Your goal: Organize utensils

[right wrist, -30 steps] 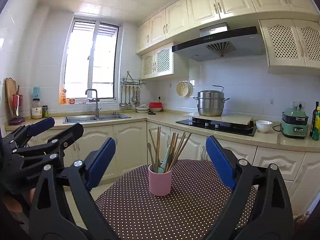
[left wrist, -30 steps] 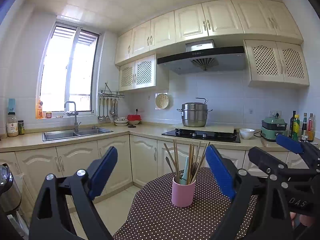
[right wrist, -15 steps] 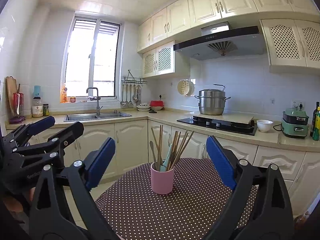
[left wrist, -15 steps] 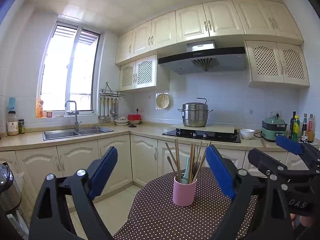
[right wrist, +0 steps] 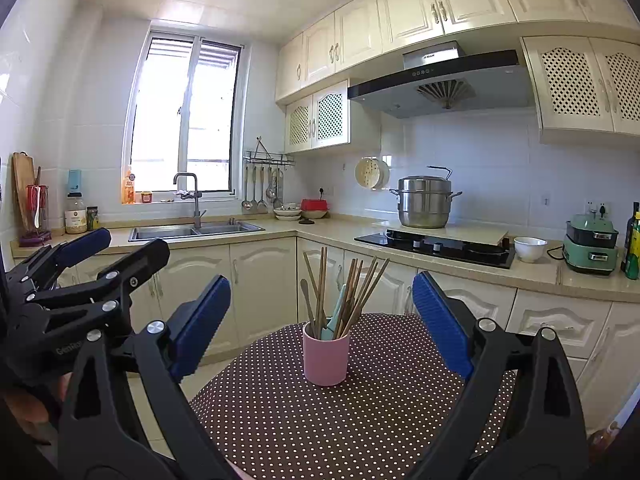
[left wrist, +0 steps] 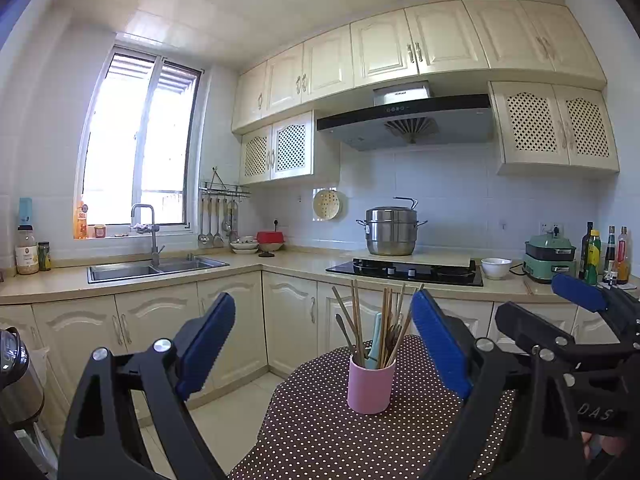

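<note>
With both the left tool (left wrist: 320,344) and right tool (right wrist: 322,324) spread apart and empty, the pink cup (right wrist: 325,358) of loose utensils (right wrist: 344,292) stands ahead between their tips on the worktop (right wrist: 360,420) — a careless grab would likely tip it.

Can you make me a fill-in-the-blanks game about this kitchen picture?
1. The chopsticks stand in a cup coloured ____.
2. The cup sits on a brown tablecloth covered with white ____.
3. The steel steamer pot stands on the ____.
4. Both the left gripper and the right gripper are ____.

Missing words: pink; dots; stove; open
</note>
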